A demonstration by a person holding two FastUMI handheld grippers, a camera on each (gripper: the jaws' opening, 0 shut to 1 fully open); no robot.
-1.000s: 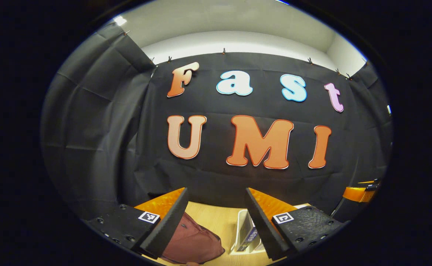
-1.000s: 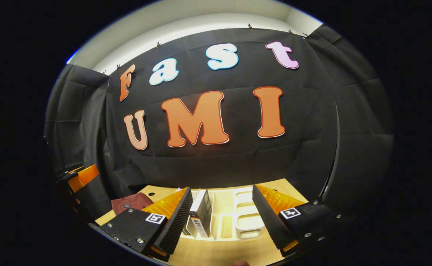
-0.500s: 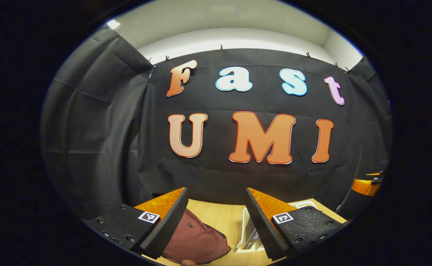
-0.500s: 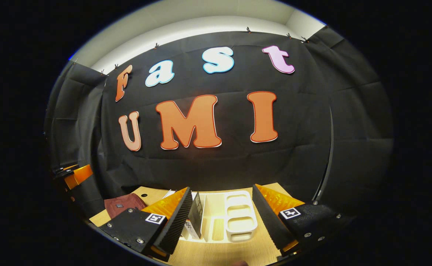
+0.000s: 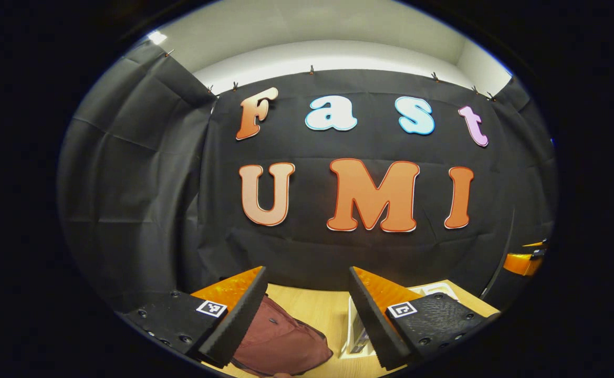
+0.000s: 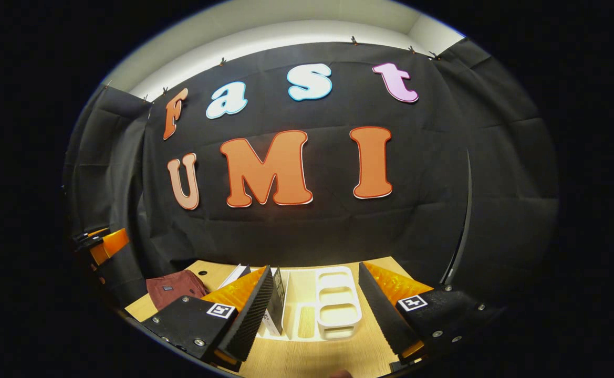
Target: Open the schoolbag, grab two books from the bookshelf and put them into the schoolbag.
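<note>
The left gripper (image 5: 307,315) hangs above the wooden table (image 5: 312,310) with its fingers spread wide and nothing between them. In the left gripper view, a dark red schoolbag (image 5: 285,341) lies on the tabletop just below and between the fingers, partly hidden behind the left finger; whether its zip is open cannot be told. To its right, close behind the right finger, stands the near end of a white bookshelf (image 5: 350,336) with a book's spine (image 5: 360,336) visible inside.

The right gripper (image 6: 314,307) is likewise spread and empty, raised over the table's near edge. The right gripper view gives the fuller look at the bookshelf (image 6: 338,302): a white rack with several bare slots lying open between the fingers, and a dark-covered book (image 6: 277,302) standing upright at its left side, just beside the left finger. Another book (image 6: 236,274) leans farther left, partly hidden. The schoolbag (image 6: 173,289) sits at the table's left end, apart from the rack. The left gripper (image 6: 104,244) appears at this view's far left edge, and the right gripper (image 5: 522,262) at the left gripper view's far right edge.

Black cloth (image 6: 443,184) walls in the table behind and on both sides; bare tabletop (image 6: 307,362) lies in front of the rack.
</note>
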